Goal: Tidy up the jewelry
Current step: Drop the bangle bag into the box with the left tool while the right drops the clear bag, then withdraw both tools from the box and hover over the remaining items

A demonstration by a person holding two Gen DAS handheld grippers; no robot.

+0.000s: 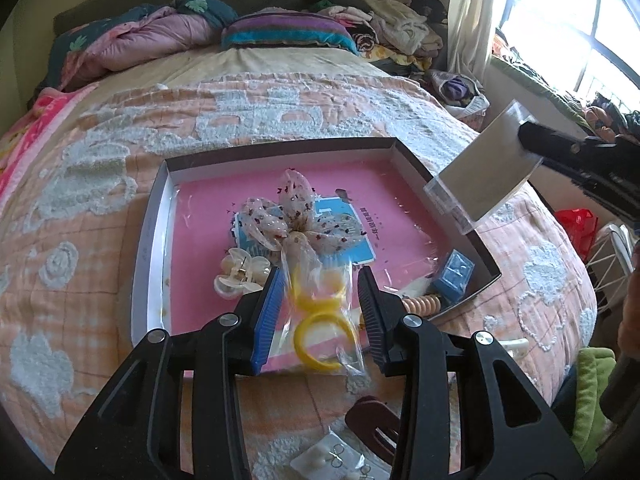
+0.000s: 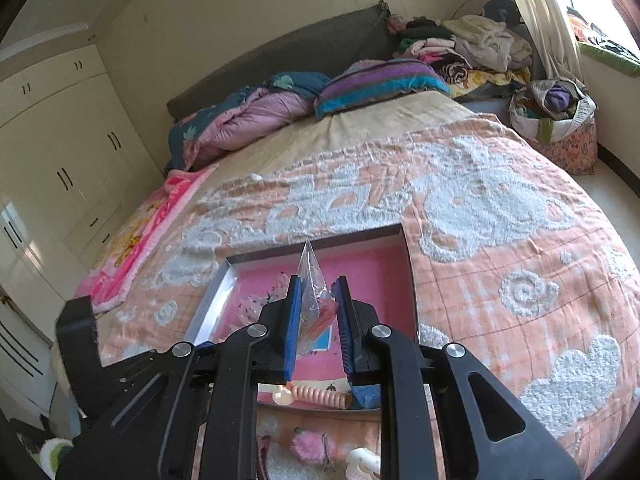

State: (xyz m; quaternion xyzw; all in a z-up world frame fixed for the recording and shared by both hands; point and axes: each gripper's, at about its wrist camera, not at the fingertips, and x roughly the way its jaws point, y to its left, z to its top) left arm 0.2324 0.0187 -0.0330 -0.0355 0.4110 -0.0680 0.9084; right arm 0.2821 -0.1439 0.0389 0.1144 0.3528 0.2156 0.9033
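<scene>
Left fingers (image 1: pixel 320 312) stand apart around a bag of yellow bangles (image 1: pixel 320 320) lying at the tray's (image 1: pixel 154 236) near edge. I note the right fingers (image 2: pixel 318 320) clamped on a clear pouch (image 2: pixel 314 300), held above the tray for placing.

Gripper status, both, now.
Left gripper: jaws open around the bag of yellow rings, not clamped.
Right gripper: shut on a clear bag, held above the tray.
</scene>
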